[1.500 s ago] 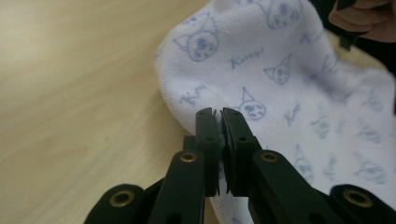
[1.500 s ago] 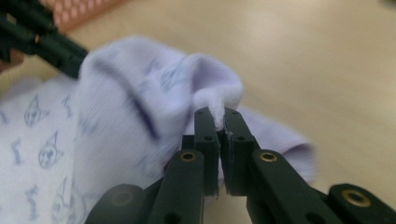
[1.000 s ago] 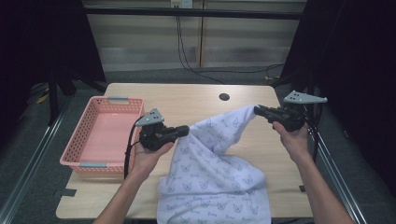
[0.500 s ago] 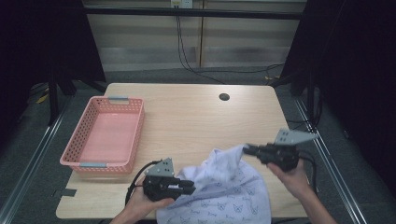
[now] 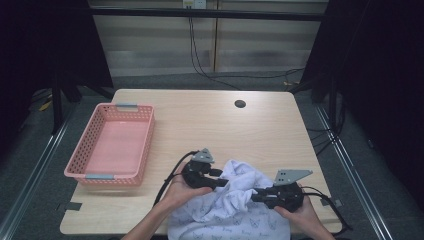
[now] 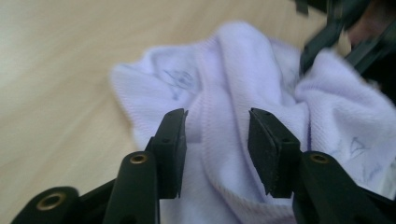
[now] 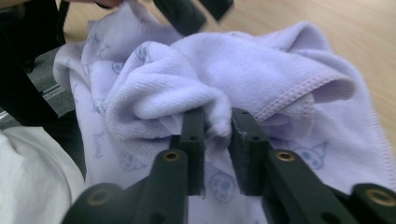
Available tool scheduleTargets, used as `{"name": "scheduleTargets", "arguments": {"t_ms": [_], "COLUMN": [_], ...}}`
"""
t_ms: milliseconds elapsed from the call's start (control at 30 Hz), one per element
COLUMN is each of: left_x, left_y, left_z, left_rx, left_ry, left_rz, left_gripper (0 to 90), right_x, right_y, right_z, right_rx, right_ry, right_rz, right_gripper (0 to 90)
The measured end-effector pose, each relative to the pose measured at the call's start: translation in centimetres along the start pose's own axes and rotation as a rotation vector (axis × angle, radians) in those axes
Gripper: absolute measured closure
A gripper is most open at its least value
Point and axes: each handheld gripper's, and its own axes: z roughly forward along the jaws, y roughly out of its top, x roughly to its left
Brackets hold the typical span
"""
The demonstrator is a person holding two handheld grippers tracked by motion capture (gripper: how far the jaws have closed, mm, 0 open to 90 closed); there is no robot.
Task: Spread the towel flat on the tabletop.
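Left gripper (image 6: 215,154): jaws apart, just been opening, towel (image 6: 261,88) hem lying loose betw. them, pads not pressing; right gripper (image 7: 217,149): jaws narrowly parted, also just opening, a fold of cloth betw. them, grip judged slack.
Towel: lavender, printed, bunched at near edge of table (image 5: 210,120), part hanging off; pink basket (image 5: 112,145) well apart to the left.
Step, judged: setting cloth down; release fully, lift clear w/o snagging the hem.
Gripper views gave jaw gaps & stitching; high view gave basket, table layout.
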Motion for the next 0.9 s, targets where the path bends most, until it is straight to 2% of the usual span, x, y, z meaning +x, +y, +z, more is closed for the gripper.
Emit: {"name": "scheduleTargets", "arguments": {"t_ms": [33,67,133,167,233,267,333,367,467,533,567,600,667,733,800,900], "left_x": [-0.4,-0.7,-1.1,-1.4,-1.7,-1.8,-1.9,-1.9,-1.8,-1.9,-2.1,-2.2,-2.3,-2.5,-2.3,-1.8], "left_y": [0.0,0.0,-0.3,-0.3,-0.4,-0.4,-0.3,-0.2,-0.1,-0.2,-0.4,-0.6,-1.5,-2.6,-4.3,-7.4], "left_z": [0.9,1.2,1.2,1.0,0.3,-0.1,-0.9,-1.4,-4.1,-5.9,-7.2,-8.0,-10.0,-11.4,-12.6,-13.6], "left_rx": [0.042,0.058,0.065,0.076,0.067,0.042,0.003,-0.033,-0.126,-0.177,-0.208,-0.217,-0.233,-0.239,-0.229,-0.145], "left_ry": [0.008,0.01,0.005,0.012,0.024,0.024,0.02,0.027,0.018,0.019,0.034,0.056,0.061,0.08,0.106,0.215], "left_rz": [0.013,0.032,0.071,0.091,0.115,0.099,0.092,0.084,0.05,0.041,0.045,0.047,0.035,0.035,-0.003,-0.068], "left_gripper": [59.9,65.0,73.4,81.3,84.0,84.2,85.0,85.2,85.7,85.6,85.7,85.8,85.8,85.8,85.8,85.8], "right_x": [-0.1,-0.2,-0.1,-0.2,-0.4,-0.5,-0.7,-0.9,-1.3,-1.5,-1.6,-1.7,-1.7,-1.9,-2.1,-2.5], "right_y": [0.1,0.1,0.2,0.1,0.0,0.0,0.0,0.0,0.2,0.3,0.4,0.5,0.6,0.8,0.9,1.2], "right_z": [-0.3,-0.8,-1.3,-1.7,-2.5,-2.7,-3.2,-3.4,-3.9,-4.1,-4.2,-4.2,-4.2,-3.9,-3.5,-2.8], "right_rx": [-0.011,-0.024,-0.037,-0.05,-0.078,-0.087,-0.104,-0.111,-0.137,-0.146,-0.148,-0.151,-0.148,-0.14,-0.126,-0.108], "right_ry": [-0.006,-0.013,-0.026,-0.033,-0.032,-0.038,-0.05,-0.056,-0.07,-0.083,-0.093,-0.096,-0.105,-0.109,-0.113,-0.12], "right_rz": [0.002,0.001,-0.002,0.004,0.011,0.017,0.022,0.029,0.049,0.049,0.054,0.05,0.056,0.048,0.051,0.055], "right_gripper": [70.3,66.1,60.4,59.2,57.1,56.0,54.9,54.8,53.8,53.5,53.6,53.7,54.8,55.8,57.4,58.3]}}
